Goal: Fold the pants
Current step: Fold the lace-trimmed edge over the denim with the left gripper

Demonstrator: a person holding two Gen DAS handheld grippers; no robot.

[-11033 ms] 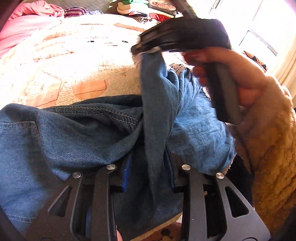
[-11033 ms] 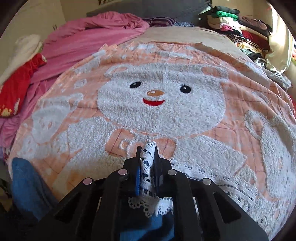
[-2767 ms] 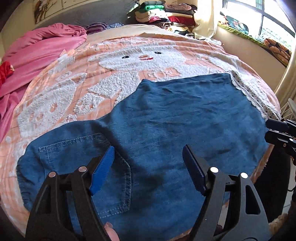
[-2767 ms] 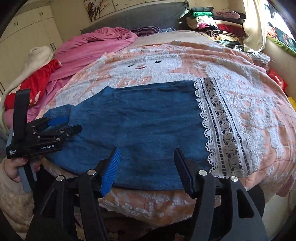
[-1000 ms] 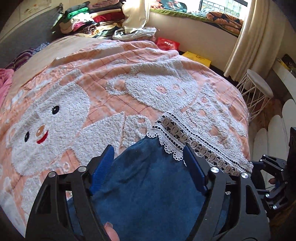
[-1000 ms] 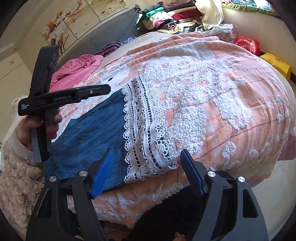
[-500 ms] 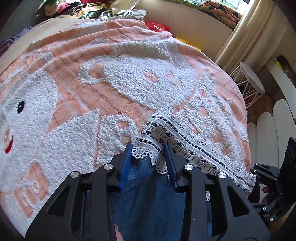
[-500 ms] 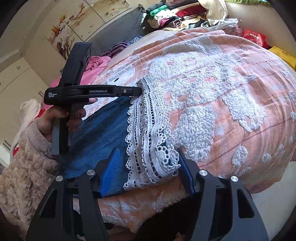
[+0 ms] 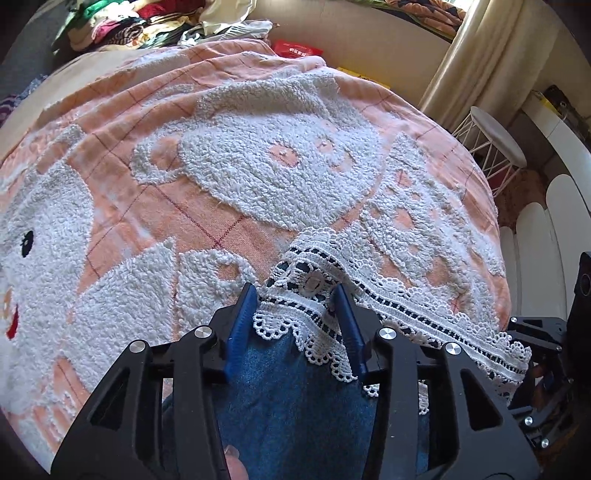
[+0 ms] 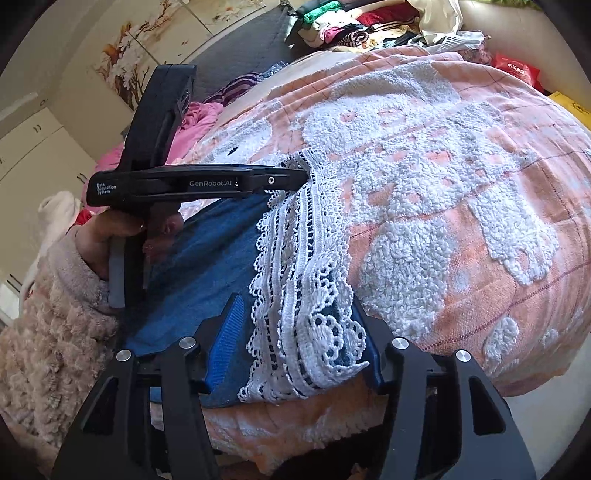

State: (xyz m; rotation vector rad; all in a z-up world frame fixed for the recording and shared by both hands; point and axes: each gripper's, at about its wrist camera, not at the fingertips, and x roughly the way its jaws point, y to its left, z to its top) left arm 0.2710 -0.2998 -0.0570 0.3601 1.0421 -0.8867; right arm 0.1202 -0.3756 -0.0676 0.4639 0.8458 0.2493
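Observation:
Blue denim pants (image 9: 295, 406) with a white lace hem (image 9: 314, 280) lie on the peach teddy-bear blanket (image 9: 258, 177). My left gripper (image 9: 293, 290) points steeply down at the hem's far corner. The lace humps up between its blue pads and touches both, while the jaws are opening. In the right wrist view the left gripper (image 10: 295, 171) has its tip on that corner, held by a hand in a fleecy sleeve (image 10: 55, 314). My right gripper (image 10: 295, 306) straddles the near corner of the lace hem (image 10: 306, 258) at the bed's edge. Its jaws are closing, with a gap still at the left pad.
Piled clothes (image 10: 351, 22) sit at the bed's far end and pink bedding (image 10: 199, 114) lies at the back left. A white wire stool (image 9: 495, 147), a curtain (image 9: 480, 48) and a red packet (image 9: 299, 48) stand beyond the bed's right side.
My left gripper dropped onto the hem's far corner and narrowed around it, bunching the lace, then widened slightly. The right gripper's jaws narrowed around the near corner.

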